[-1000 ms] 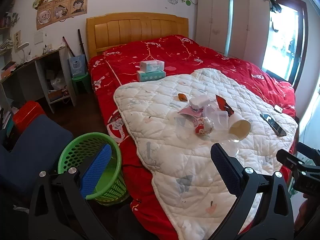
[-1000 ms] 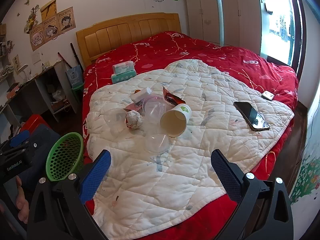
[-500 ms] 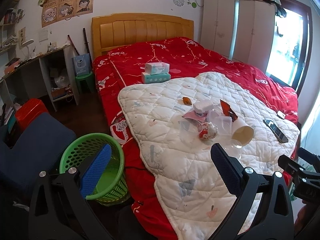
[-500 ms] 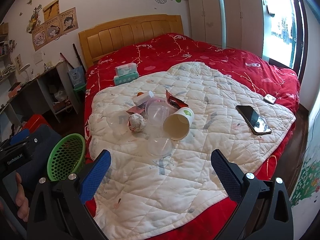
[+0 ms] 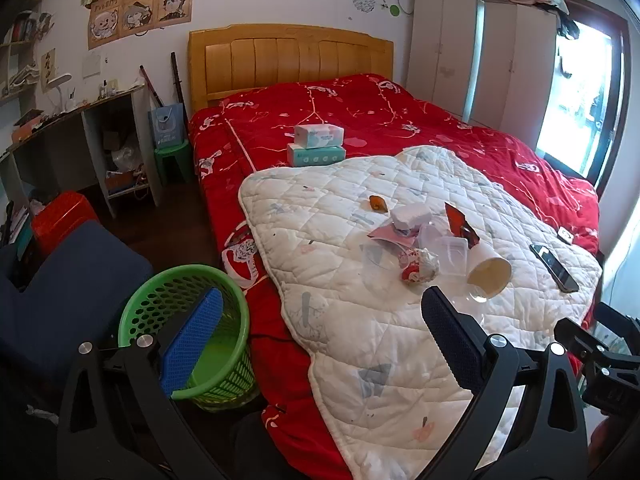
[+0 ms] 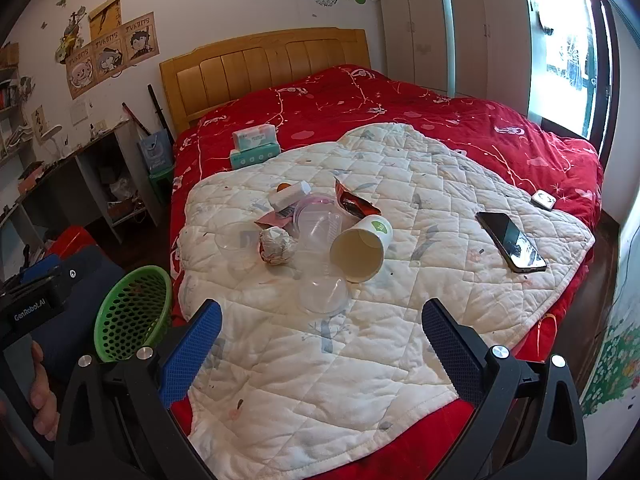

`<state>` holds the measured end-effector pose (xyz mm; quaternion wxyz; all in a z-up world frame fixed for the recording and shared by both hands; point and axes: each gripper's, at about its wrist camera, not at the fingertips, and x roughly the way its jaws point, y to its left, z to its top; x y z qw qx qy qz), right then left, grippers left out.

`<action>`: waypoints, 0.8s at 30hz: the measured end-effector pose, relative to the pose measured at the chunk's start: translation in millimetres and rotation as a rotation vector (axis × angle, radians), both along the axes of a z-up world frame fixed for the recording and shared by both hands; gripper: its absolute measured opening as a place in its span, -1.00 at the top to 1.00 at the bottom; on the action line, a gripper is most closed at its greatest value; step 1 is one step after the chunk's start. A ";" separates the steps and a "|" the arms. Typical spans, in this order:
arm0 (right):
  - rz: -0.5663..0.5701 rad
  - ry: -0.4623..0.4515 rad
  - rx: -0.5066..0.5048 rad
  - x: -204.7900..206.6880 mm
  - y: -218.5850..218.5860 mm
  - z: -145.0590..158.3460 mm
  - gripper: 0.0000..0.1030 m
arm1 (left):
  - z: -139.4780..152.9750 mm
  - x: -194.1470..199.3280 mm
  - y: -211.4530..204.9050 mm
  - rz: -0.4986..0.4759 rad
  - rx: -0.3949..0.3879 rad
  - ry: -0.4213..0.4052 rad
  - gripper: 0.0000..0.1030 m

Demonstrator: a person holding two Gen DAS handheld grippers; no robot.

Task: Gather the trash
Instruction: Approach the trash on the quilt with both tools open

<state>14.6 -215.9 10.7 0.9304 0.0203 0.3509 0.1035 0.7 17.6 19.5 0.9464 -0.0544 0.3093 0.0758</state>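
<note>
- Red bedspread point(image 5: 400, 120) and white quilt point(image 5: 360, 320) are sitting a little lower and further right in the left wrist view than a second ago; the headboard and posters are showing more fully, so the left camera is drifting up and leftward.
- Right wrist view is easing back slightly: the trash pile is sitting a touch higher in frame than before, and nothing in it is shifting.
- Left gripper point(image 5: 320, 336) is holding its jaws wide apart with nothing between them, over the gap between the green basket point(image 5: 160, 292) and the quilt edge.
- Right gripper point(image 6: 320, 344) is likewise spread wide and empty, hovering over the near part of the quilt.
- Trash is lying mid-quilt: paper cup point(image 6: 360, 246) on its side, crumpled wrapper ball point(image 6: 276, 246) just beside clear plastic containers point(image 6: 316, 220), clear lid point(image 6: 322, 294) in front, red snack wrapper point(image 6: 352, 202) behind.
- Phone point(image 6: 510, 242) is lying well apart, toward the quilt's right corner.
- Basket is partly covered by the left finger pad; its bottom is not readable.
- Clear plastic pieces are overlapping; their count is hard to tell.
- Small orange item point(image 5: 378, 203) is too small to identify.
</note>
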 end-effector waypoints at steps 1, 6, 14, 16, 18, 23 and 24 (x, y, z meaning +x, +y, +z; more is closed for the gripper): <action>0.001 0.000 0.000 1.1 0.3 -0.4 -0.88 | 0.1 0.3 0.0 0.000 0.000 0.001 -0.90; 0.002 0.005 -0.001 3.7 1.3 -1.4 -0.88 | -0.1 3.9 0.1 0.002 0.001 0.006 -0.90; -0.001 0.009 -0.001 8.6 1.1 -3.7 -0.88 | -0.3 7.0 1.0 0.008 -0.001 0.012 -0.90; -0.002 0.010 -0.003 10.0 1.0 -4.4 -0.88 | -1.2 11.2 -0.1 0.006 0.004 0.015 -0.90; -0.001 0.010 -0.002 10.1 0.7 -4.7 -0.88 | -1.7 12.6 0.2 0.008 0.000 0.016 -0.90; 0.001 0.016 0.000 20.2 -2.5 -8.3 -0.88 | -3.2 17.4 -1.0 0.012 0.003 0.017 -0.90; -0.001 0.018 -0.001 22.3 -3.3 -9.0 -0.88 | -3.7 18.5 -1.4 0.012 0.003 0.019 -0.90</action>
